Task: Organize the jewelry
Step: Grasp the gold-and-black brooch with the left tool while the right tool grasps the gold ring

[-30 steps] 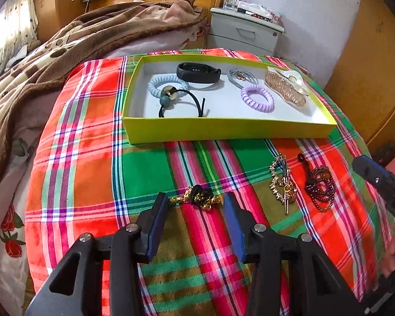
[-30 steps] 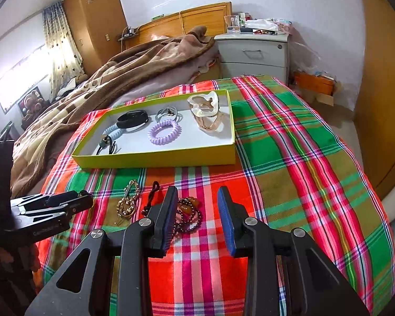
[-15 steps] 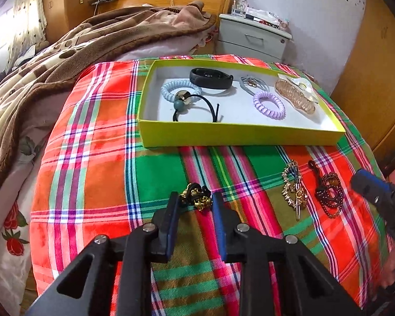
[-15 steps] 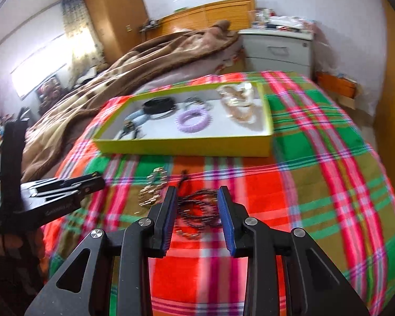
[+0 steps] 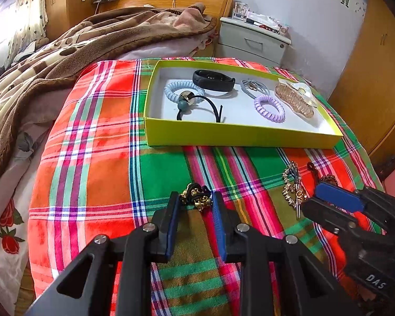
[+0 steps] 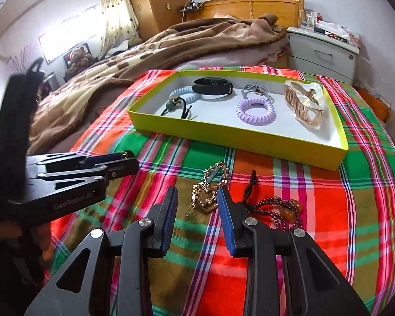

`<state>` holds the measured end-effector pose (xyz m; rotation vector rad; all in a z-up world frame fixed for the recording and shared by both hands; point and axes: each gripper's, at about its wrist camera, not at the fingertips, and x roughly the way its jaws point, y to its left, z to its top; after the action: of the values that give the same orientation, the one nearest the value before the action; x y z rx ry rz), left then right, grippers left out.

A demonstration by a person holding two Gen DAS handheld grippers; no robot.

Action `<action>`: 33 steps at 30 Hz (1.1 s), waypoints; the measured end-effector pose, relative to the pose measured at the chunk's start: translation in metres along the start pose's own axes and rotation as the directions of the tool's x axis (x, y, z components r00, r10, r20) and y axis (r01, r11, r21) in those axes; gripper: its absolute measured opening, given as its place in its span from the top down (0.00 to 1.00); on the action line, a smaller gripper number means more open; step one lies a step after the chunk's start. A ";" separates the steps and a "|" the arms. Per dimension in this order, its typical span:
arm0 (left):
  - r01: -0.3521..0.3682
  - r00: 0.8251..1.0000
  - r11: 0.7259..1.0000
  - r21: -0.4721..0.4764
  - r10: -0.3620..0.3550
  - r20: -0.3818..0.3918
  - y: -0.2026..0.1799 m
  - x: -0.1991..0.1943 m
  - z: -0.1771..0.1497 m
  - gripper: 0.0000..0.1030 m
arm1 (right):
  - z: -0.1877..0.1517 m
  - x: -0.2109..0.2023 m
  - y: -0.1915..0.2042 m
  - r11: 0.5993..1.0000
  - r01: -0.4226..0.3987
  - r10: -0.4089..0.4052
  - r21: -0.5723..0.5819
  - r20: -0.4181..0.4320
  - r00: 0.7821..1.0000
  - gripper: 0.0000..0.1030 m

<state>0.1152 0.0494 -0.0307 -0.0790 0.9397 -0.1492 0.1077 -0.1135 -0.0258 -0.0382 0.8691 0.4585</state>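
Gold-and-black hair tie (image 5: 196, 197) sits pinched between the blue pads of my left tongs (image 5: 194, 205), on the plaid blanket (image 5: 97, 137) short of the yellow-green tray (image 5: 239, 135). Those jaws have just closed in from wide, and the pads now press its two sides. My right tongs (image 6: 197, 202) stand apart around the gold hair clip (image 6: 208, 192), one pad either side; whether a pad touches it I cannot tell, and I see no grip. Just right of them lies the dark bead bracelet (image 6: 276, 210), partly behind my right finger.

In the tray lie a black band (image 5: 213, 80), a pale blue coil tie (image 5: 181, 90), a black tie with a bead (image 5: 197, 105), a grey tie (image 5: 254, 88), a lilac coil tie (image 5: 270, 108) and a clear claw clip (image 5: 295, 100).

Writing: the left tongs' body reads "GenRobot.AI" in the right view; in the left view the right tongs' body shows "DAS", the rest cut off.

Only the right view shows the window, the curtain and the left tongs from the side, where just a glint of gold shows at their tip. Only the left view shows the cartoon sticker on the wall. There the right tongs cover most of the bracelet.
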 end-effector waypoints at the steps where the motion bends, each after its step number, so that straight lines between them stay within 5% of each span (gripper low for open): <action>1: 0.001 1.000 1.000 -0.001 -0.001 0.000 0.000 0.000 0.001 0.75 | 0.000 0.002 0.000 1.000 0.000 0.000 0.000 -0.006 1.000 0.69; 18: 0.002 1.000 1.000 -0.002 -0.002 0.000 -0.001 0.002 0.001 0.75 | 0.000 0.009 0.007 0.998 0.052 -0.053 -0.022 -0.029 0.998 0.93; 33: -0.002 1.000 1.000 0.001 0.002 0.000 -0.002 -0.001 -0.001 0.75 | -0.002 -0.006 -0.002 0.999 0.035 -0.035 0.015 0.023 0.999 0.97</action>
<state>0.1134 0.0476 -0.0305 -0.0771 0.9397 -0.1478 0.1036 -0.1177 -0.0234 -0.0344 0.8474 0.4189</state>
